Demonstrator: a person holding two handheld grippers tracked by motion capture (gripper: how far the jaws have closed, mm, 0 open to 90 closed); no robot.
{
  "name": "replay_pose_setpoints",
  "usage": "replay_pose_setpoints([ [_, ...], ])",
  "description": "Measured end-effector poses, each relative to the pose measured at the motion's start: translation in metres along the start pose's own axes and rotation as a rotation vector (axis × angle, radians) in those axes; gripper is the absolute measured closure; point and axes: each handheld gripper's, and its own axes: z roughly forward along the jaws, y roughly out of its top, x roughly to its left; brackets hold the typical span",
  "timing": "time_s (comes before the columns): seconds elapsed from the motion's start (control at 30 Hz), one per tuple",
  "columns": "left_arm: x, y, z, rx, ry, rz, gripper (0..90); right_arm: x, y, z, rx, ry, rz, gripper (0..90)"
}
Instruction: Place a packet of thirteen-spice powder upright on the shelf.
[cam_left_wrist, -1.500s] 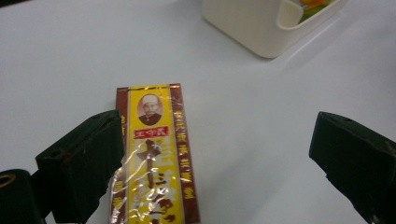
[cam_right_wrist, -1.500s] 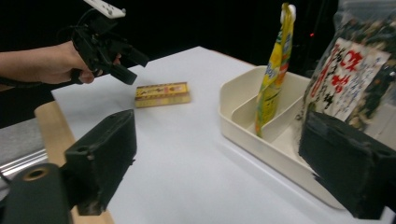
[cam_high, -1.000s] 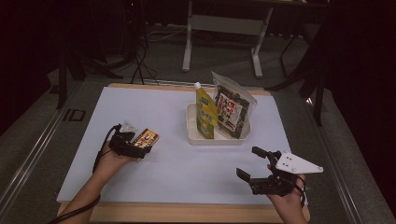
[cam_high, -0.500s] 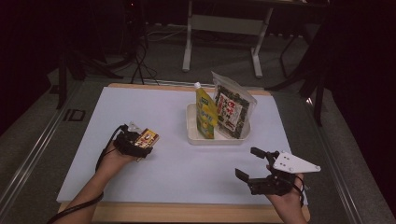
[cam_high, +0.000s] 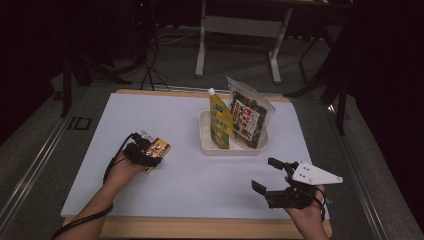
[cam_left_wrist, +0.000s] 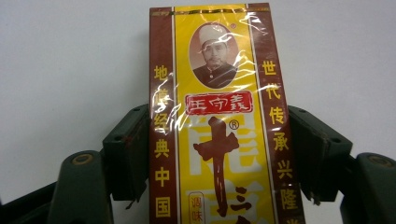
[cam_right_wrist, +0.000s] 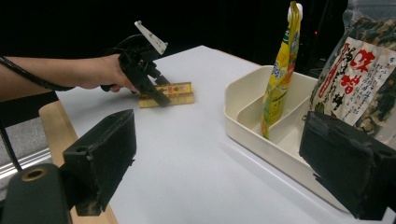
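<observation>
Left gripper (cam_high: 150, 152) low over yellow spice box (cam_high: 159, 148), left of the cream tray (cam_high: 207, 145).
Jaws just been closing, box between them, pads at its long edges (contact looks made in left gripper view). Box flat on the white sheet (cam_high: 190, 180). Right gripper (cam_high: 269, 175) idle near the tray's front, jaws spread, empty; its view shows tray dividers.

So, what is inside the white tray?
Inside the white tray, a yellow pouch and a dark seaweed bag stand upright. Their lower parts are hidden behind its wall; the floor under them is covered.
</observation>
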Motion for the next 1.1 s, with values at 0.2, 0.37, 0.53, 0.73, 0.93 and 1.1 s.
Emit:
replay_pose_setpoints([
  [0.2, -0.006, -0.001, -0.008, -0.053, 0.003, -0.003, 31.8, 0.001, 0.001, -0.002, -0.008, -0.004, -0.006, 11.0],
  [0.37, -0.014, 0.001, -0.026, -0.152, -0.027, -0.006, 31.9, 0.0, 0.002, -0.004, -0.024, -0.034, -0.026, 10.9],
  [0.53, -0.028, 0.005, -0.045, -0.237, -0.08, 0.002, 32.0, -0.001, 0.002, -0.005, -0.021, -0.052, -0.023, 12.1],
  [0.73, -0.049, 0.01, -0.062, -0.314, -0.125, 0.044, 32.0, -0.001, 0.005, -0.004, -0.018, -0.071, -0.038, 13.1],
  [0.93, -0.071, 0.014, -0.073, -0.398, -0.179, 0.089, 32.0, -0.002, 0.011, -0.006, -0.045, -0.085, -0.035, 13.2],
  [1.1, -0.084, 0.014, -0.079, -0.489, -0.26, 0.133, 31.9, -0.003, 0.016, -0.006, -0.056, -0.069, -0.032, 13.1],
])
